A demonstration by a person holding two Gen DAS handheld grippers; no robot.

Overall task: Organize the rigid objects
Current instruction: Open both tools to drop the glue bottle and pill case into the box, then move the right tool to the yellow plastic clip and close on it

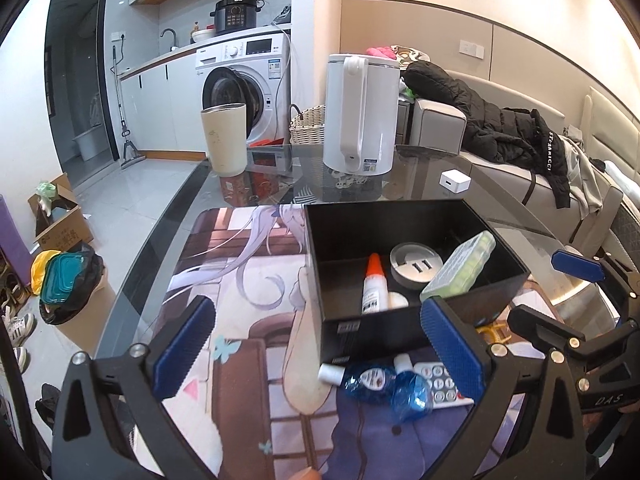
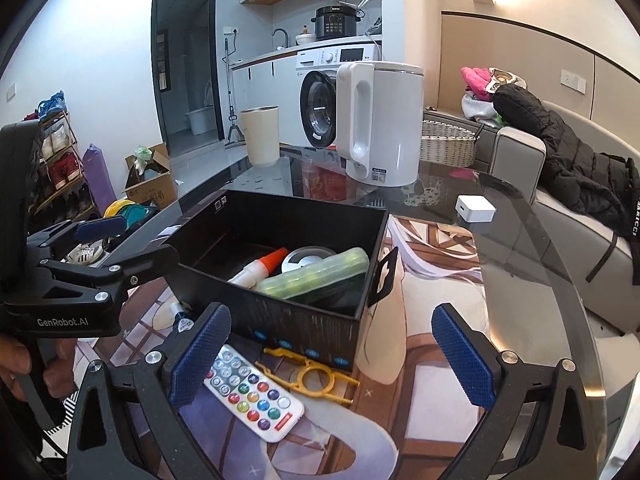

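Note:
A black open box [image 1: 400, 332] [image 2: 304, 320] stands on the printed mat. Inside it lie a white glue bottle with an orange cap [image 1: 372, 284], a grey round disc [image 1: 416, 266] and a green translucent case [image 1: 460, 270]. In front of the box lie two small blue bottles [image 1: 372, 380], a white remote with coloured buttons [image 2: 256, 392] and a yellow plastic tool [image 2: 312, 376]. My left gripper [image 1: 320, 356] is open above the blue bottles, holding nothing. My right gripper [image 2: 332, 364] is open over the remote and the yellow tool, also holding nothing.
A white kettle [image 1: 360, 116], a cream cup [image 1: 224, 138] and a small white cube [image 2: 476, 208] stand at the far side of the glass table [image 2: 540, 280]. A sofa with a black jacket is to the right. Floor clutter lies to the left.

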